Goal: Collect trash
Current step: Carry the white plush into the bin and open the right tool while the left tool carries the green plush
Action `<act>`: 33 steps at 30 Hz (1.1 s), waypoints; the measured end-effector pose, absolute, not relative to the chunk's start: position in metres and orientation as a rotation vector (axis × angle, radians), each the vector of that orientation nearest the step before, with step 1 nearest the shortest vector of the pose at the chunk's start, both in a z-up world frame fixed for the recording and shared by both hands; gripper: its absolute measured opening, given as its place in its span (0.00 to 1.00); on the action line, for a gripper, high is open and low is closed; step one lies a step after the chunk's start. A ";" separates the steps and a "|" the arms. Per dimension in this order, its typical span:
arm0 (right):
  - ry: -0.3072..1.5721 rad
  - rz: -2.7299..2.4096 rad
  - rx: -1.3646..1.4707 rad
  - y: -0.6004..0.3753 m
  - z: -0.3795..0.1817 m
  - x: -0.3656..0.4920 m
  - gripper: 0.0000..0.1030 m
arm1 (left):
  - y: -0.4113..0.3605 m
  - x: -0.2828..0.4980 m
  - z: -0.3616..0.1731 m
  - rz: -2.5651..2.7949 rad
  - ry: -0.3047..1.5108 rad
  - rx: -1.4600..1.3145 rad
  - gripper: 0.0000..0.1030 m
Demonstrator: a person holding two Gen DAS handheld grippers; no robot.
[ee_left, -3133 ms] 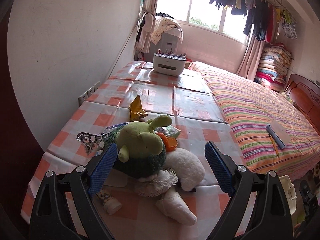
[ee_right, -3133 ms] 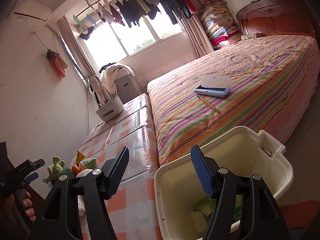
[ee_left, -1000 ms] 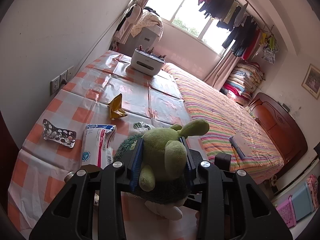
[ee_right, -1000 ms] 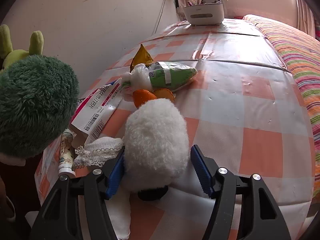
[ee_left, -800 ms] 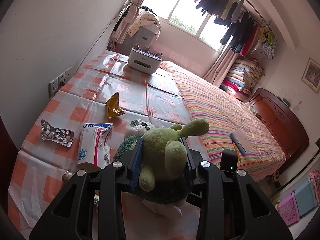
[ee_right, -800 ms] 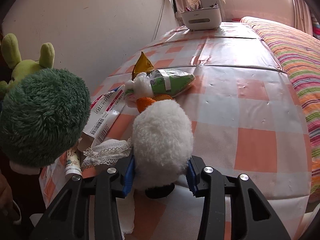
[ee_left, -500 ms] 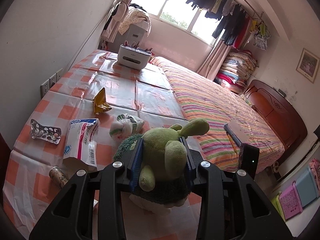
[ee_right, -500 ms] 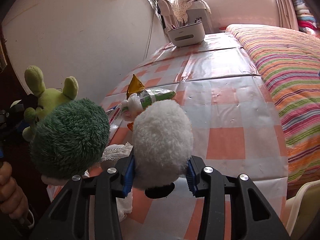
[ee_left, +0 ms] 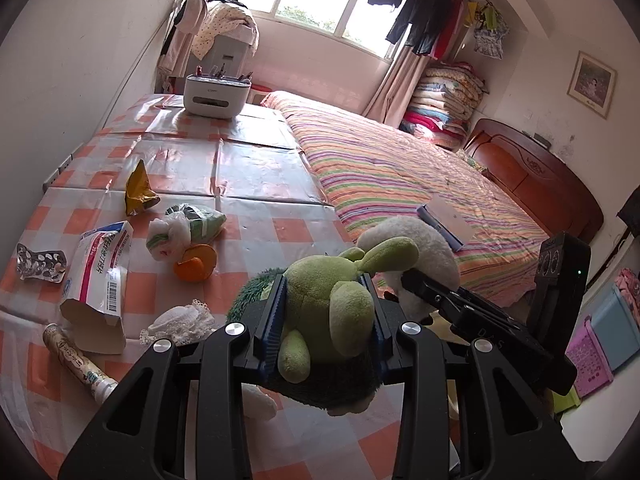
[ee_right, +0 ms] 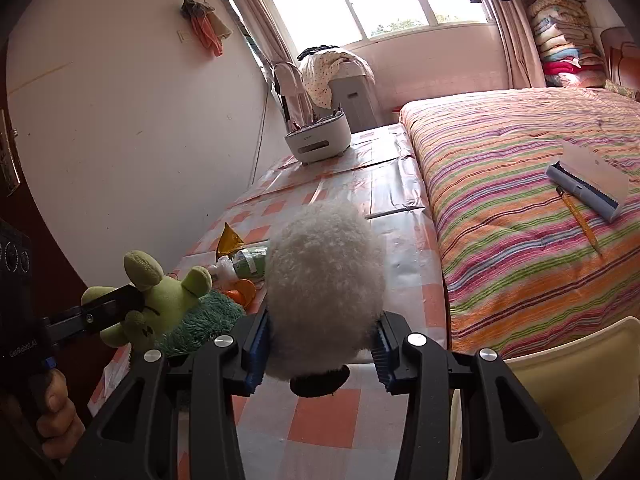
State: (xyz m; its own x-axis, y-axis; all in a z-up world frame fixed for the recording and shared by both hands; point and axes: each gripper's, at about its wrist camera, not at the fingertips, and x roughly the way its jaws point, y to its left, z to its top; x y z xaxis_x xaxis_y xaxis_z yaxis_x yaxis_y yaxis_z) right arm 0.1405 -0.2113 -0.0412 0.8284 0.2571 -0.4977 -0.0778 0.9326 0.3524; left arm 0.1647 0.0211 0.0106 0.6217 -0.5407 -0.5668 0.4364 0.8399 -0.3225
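Left wrist view shows the left tongs (ee_left: pixel 326 320) pinching a green toy (ee_left: pixel 328 304) by its head, up off the counter (ee_left: pixel 256 168). The counter has a shiny cloth with orange and white squares. A wall is on one long side of it and a bed (ee_left: pixel 400 176) with a striped cover is on the other.

Trash lies on the counter near the green toy. There is an orange peel (ee_left: pixel 196 263), a green and white wrapper (ee_left: pixel 188 226), a yellow wrapper (ee_left: pixel 138 190), a white packet (ee_left: pixel 100 272), a pill sheet (ee_left: pixel 40 262), a small tube (ee_left: pixel 80 362) and a bit of lace (ee_left: pixel 182 320). At the far end of the counter sits a white box (ee_left: pixel 216 96) with pens in it. A blue and white box (ee_left: pixel 442 220) lies on the bed.

Right wrist view shows the right tongs (ee_right: pixel 320 342) pinching a white toy (ee_right: pixel 324 284), also up off the counter. The green toy is just beside it, toward the wall. A pencil (ee_right: pixel 580 226) lies on the bed next to the blue and white box. A pale bin (ee_right: pixel 576 396) stands by the near corner of the bed, below the right tongs. A hand (ee_right: pixel 52 420) shows at the bottom edge, under the green toy.

Past the counter is a big bright window (ee_right: pixel 384 0) with clothes hanging over it. Folded blankets (ee_left: pixel 444 100) are piled at the head of the bed.
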 end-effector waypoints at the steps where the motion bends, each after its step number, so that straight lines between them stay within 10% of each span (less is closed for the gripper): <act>1: 0.560 0.162 0.326 -0.217 -0.041 0.135 0.40 | 0.016 0.163 0.010 -0.572 0.705 -0.150 0.34; 33: 0.485 -0.114 0.421 -0.295 -0.058 0.036 0.40 | -0.082 0.118 -0.003 -0.741 0.718 -0.011 0.34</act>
